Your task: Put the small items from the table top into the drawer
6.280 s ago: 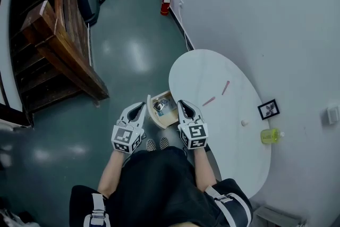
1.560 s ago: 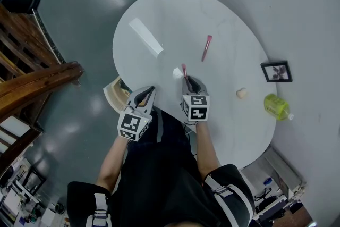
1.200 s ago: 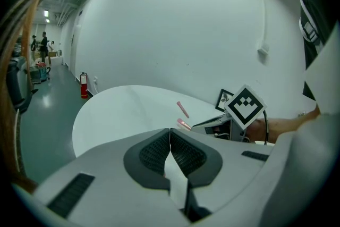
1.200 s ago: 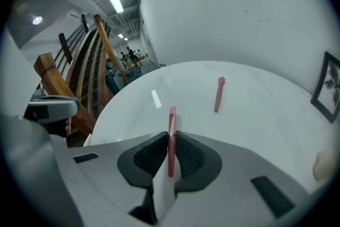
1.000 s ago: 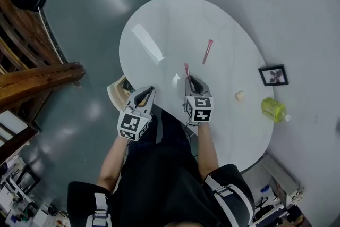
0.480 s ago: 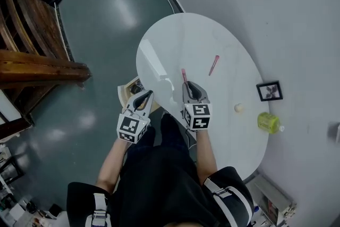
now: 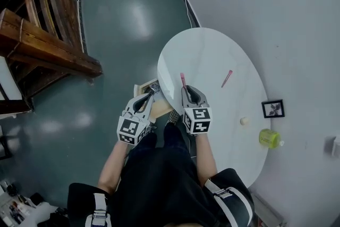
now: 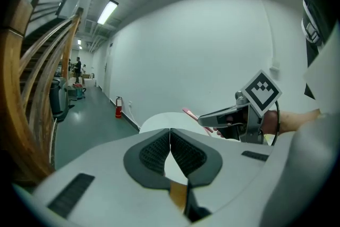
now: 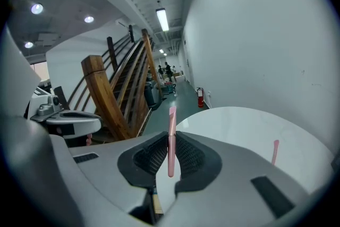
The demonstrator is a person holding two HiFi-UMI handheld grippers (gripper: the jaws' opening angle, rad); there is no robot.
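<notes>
grey-green polished floor surrounds a white oval table top, and a small open wooden drawer sits just below its near edge. our right gripper is clamped on a thin pink stick. it is pinched low on its length, so most of it stands up past the pads, over the table's edge and just beside the drawer. our left gripper has its jaws pressed together on nothing, close over the drawer. we judge the main risk is the stick pivoting or sliding out. it is slim, looks smooth and is gripped near one end, so a quick tilt toward the drawer could drop it on the floor. it could also catch the drawer wall or the nearby left gripper. the stick looks straight, rigid and evenly pink, and a second pink stick lies farther out on the table.
</notes>
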